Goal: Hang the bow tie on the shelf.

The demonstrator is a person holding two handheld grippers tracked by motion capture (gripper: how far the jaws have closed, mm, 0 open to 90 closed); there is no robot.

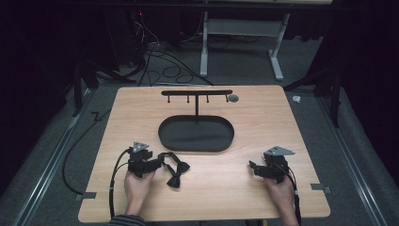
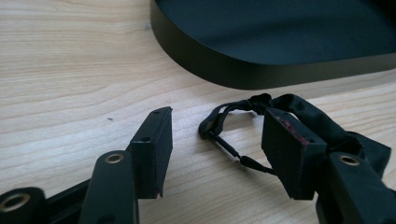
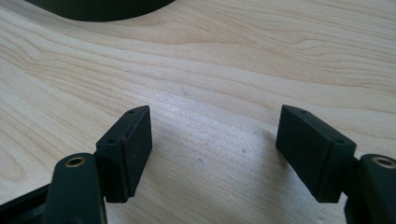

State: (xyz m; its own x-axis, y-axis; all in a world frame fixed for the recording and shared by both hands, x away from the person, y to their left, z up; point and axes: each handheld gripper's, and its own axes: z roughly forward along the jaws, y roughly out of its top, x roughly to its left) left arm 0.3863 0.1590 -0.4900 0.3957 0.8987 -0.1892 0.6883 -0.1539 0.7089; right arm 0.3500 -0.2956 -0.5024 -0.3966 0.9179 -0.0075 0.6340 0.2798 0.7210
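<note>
Pale wooden tabletop [image 1: 263, 122] carries a black oval tray [image 1: 196, 134] with a hook stand. Just before the tray's left end lies a black bow tie [image 1: 175, 169]. Left tongs [image 2: 217, 149] gape wide around its strap, pads not pressing. Right tongs [image 3: 212, 149], off beyond the tray's right end, stand wide over bare wood.

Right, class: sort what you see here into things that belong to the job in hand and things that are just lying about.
In the job:
- black bow tie with its strap, lying on the table
- left gripper, open around the strap

Lying about:
- right gripper, open over bare wood
- black oval tray
- black hook rack behind the tray
- small round grey thing by the rack's end
</note>
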